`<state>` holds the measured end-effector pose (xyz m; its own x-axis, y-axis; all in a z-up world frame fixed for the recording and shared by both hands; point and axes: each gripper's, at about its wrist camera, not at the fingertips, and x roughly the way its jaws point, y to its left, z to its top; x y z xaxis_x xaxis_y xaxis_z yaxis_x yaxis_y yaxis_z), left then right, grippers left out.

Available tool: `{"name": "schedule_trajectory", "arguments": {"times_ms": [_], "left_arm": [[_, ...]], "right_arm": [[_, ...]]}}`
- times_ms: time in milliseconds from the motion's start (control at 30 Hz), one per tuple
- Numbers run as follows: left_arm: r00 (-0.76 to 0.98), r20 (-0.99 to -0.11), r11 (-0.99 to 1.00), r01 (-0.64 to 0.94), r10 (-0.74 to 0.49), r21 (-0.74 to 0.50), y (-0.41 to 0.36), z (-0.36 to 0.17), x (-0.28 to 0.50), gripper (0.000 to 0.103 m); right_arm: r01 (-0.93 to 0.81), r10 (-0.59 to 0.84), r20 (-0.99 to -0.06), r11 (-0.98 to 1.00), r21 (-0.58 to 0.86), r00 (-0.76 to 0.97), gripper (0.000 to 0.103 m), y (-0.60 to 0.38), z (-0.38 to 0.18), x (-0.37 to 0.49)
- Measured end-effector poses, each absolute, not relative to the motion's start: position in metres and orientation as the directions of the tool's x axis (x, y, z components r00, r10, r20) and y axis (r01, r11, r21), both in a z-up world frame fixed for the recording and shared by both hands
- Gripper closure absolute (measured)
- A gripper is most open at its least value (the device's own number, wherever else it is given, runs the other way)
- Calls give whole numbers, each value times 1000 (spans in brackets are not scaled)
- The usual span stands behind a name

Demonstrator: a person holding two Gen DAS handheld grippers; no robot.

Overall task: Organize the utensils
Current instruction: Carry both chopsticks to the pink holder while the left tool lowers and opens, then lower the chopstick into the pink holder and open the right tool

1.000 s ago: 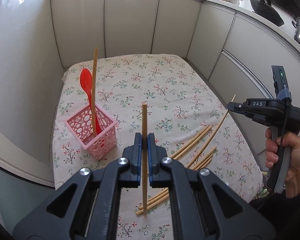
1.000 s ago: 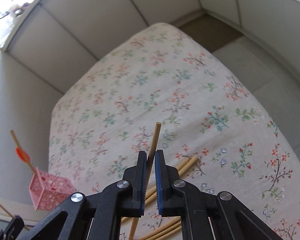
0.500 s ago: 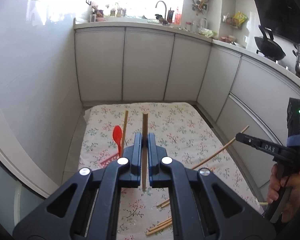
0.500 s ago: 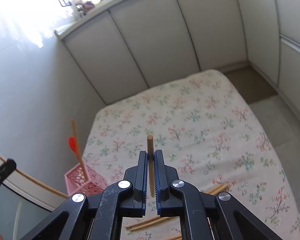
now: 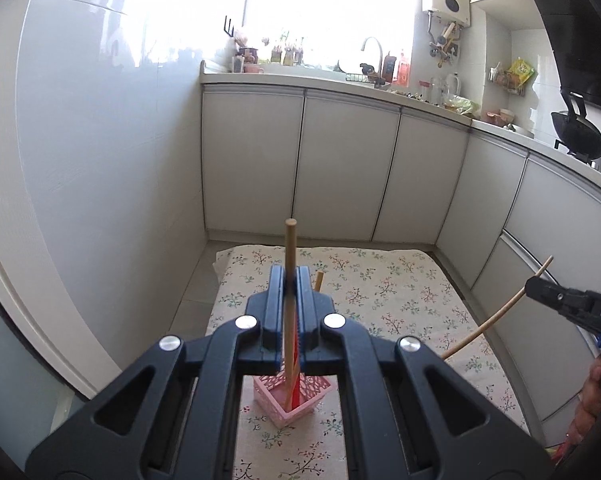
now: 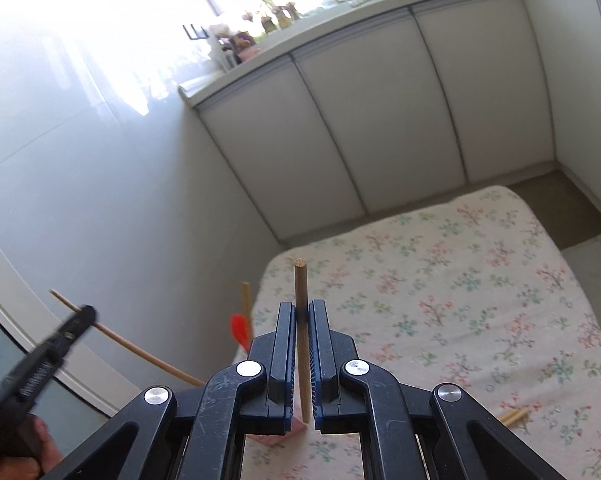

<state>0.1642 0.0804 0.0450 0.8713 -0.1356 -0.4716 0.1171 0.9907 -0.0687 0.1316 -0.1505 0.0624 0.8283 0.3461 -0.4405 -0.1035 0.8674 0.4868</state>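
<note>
Left wrist: hand-held gripper (image 5: pixel 290 308) tilted downward

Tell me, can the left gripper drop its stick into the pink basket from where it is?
Probably yes. The left gripper holds its chopstick upright, and the pink basket sits right beneath with an open top. Only a red spoon and another stick stand inside, leaving room.

The only readable lettering is "DAS" in white on the black body of the right claw (image 5: pixel 540 289), at that picture's right edge.
</note>
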Motion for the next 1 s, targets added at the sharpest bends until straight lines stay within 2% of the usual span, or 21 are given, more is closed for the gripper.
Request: {"name": "schedule_trajectory", "arguments": {"times_ms": [167,300,700,800,833,867,900,933,967,1000], "left_arm": [[846,-521,993,112,-115,-37,80,24,180,97],[822,-559,992,123,-111,-17,77,11,189,97],[771,-625,990,140,-124,-23,73,-7,209,97],[771,-623,990,139,-131,-35,74,-8,211,95],[770,-624,990,138,-132,-39,74,-7,211,92],[770,-624,990,137,-133,-42,74,-6,210,81],[773,-621,990,135,-130,-40,74,-6,209,65],[778,-616,991,131,-125,-35,73,-5,207,54],[781,-612,991,132,-125,-34,72,-3,205,51],[780,-612,990,136,-130,-37,72,-2,204,48]], "right_arm": [[-171,403,-384,841,513,830,98,-130,73,144],[-204,445,-377,822,531,812,98,-112,63,161],[-174,470,-486,827,535,737,97,-87,5,205],[-193,495,-496,819,540,713,92,-81,-1,208],[-195,500,-497,816,544,709,91,-80,-2,208],[-198,507,-499,813,547,703,88,-80,-2,208],[-200,509,-501,813,546,700,85,-80,-1,208],[-204,511,-499,813,546,700,74,-81,0,206],[-204,508,-497,814,544,704,65,-83,2,204],[-203,504,-495,816,541,708,62,-85,5,202]]}}
